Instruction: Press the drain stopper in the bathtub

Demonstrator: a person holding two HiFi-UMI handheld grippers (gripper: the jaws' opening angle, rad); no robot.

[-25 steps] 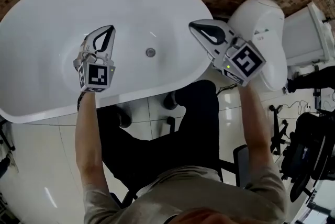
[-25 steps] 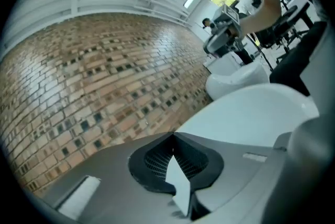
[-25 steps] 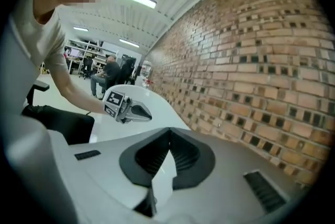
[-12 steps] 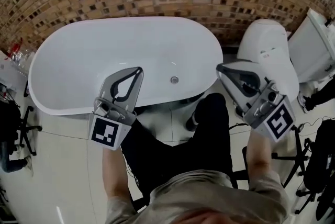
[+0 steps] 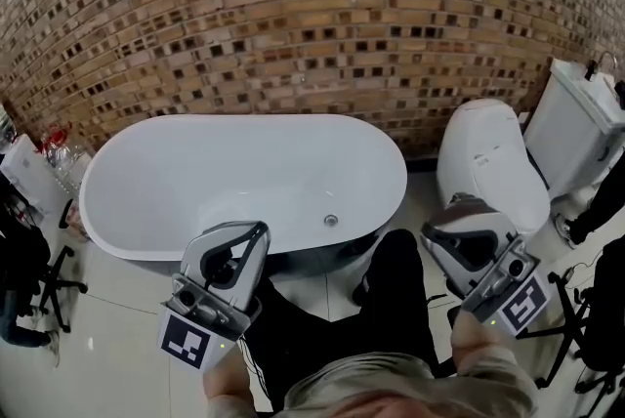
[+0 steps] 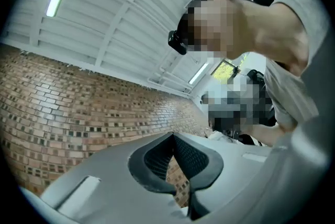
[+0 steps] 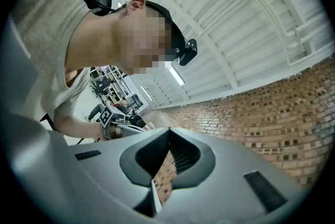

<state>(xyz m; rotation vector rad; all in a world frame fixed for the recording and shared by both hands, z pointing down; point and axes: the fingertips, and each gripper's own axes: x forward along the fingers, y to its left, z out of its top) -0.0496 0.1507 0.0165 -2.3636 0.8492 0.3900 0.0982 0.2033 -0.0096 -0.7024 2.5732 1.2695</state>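
**Grippers held short of the tub, stopper untouched**

The left gripper [image 6: 173,135] and the right gripper [image 7: 168,132] both have their jaw tips pressed together, with nothing caught in the loop behind the tips. In the head view both hang on the person's side of the white oval bathtub [image 5: 146,187], the left one by its near rim and the right one out beside the toilet [image 5: 488,162]. Each gripper view looks at the brick wall [image 5: 293,16] and the ceiling, not into the tub.

The round metal drain stopper [image 5: 331,221] sits on the tub floor toward the right end, near the front wall and well apart from either gripper. The step in hand appears to be the approach. Either gripper would need to tip down over the rim, line its closed tips up above the stopper, and push straight down.
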